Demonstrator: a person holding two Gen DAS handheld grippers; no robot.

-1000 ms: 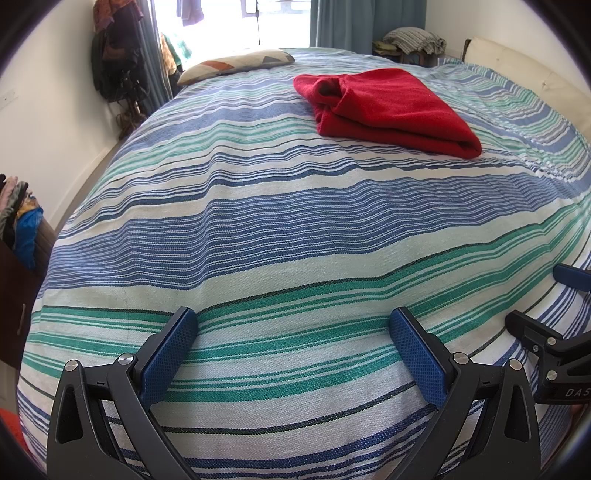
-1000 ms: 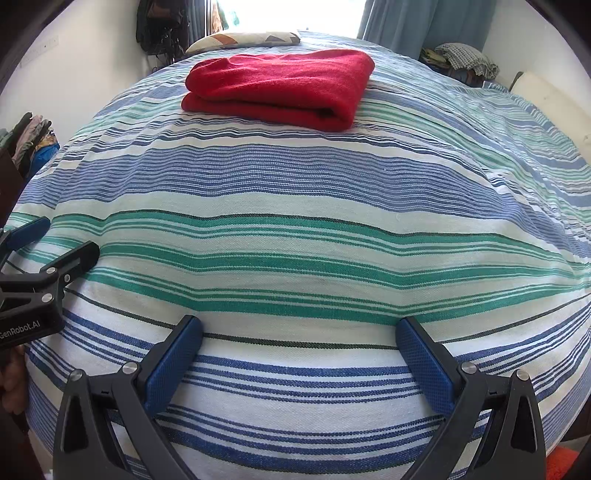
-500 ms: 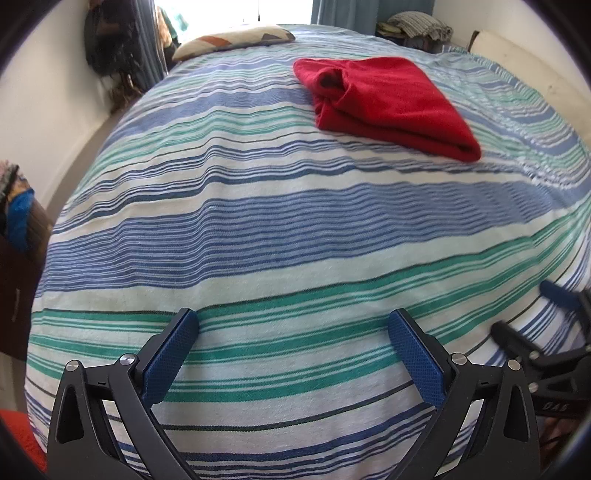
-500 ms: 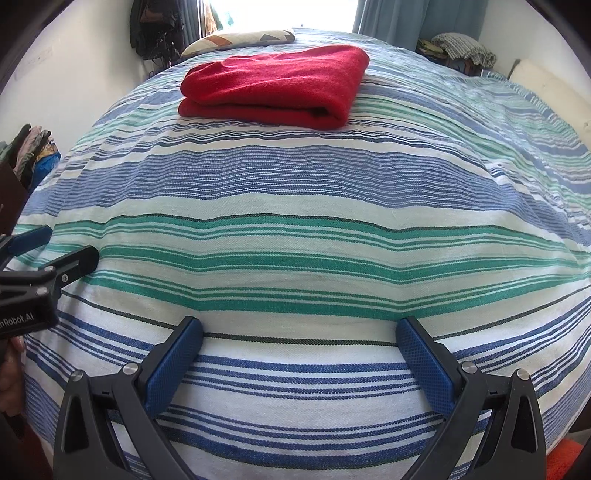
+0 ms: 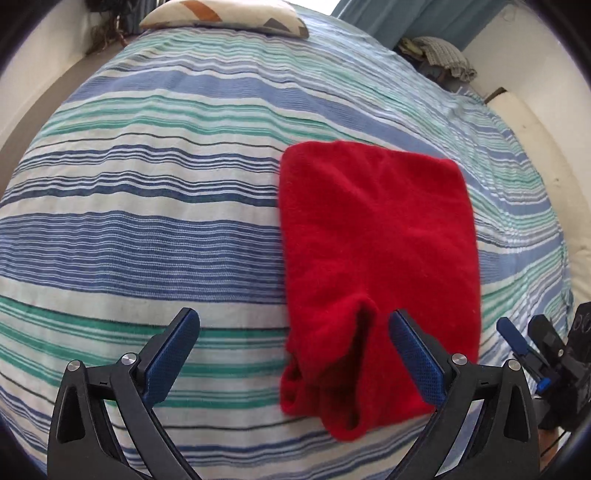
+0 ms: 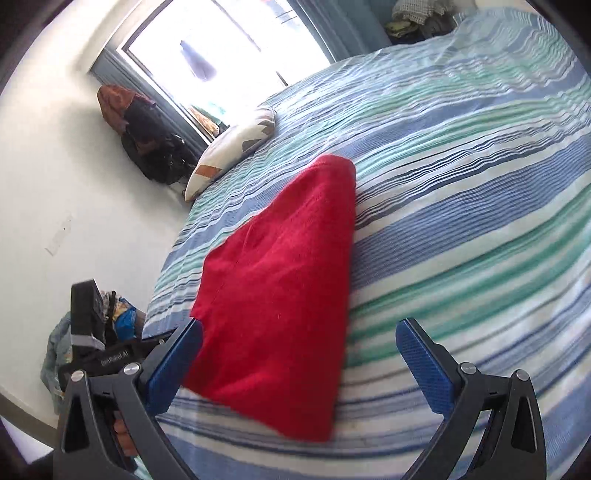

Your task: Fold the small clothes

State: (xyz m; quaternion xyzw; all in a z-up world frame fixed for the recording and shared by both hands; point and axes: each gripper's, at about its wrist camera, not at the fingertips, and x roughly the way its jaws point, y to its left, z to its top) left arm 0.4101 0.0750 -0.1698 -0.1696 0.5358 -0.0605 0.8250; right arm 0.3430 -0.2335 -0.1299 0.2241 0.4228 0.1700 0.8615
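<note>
Bed [image 5: 147, 229], striped cover, carries the red garment [image 5: 376, 251], already folded into a thick rectangle, lying flat toward the near edge; pillow [image 5: 225, 16] well beyond. Near end loose: a flap gapes there. Left gripper [image 5: 293, 350] jaws released, straddling that flap, empty. Right gripper [image 6: 299, 354] jaws released, over the near corner, empty. Best, I judge: pinch all layers at both near corners together, lift evenly, fold away, avoid snagging the cover.
</note>
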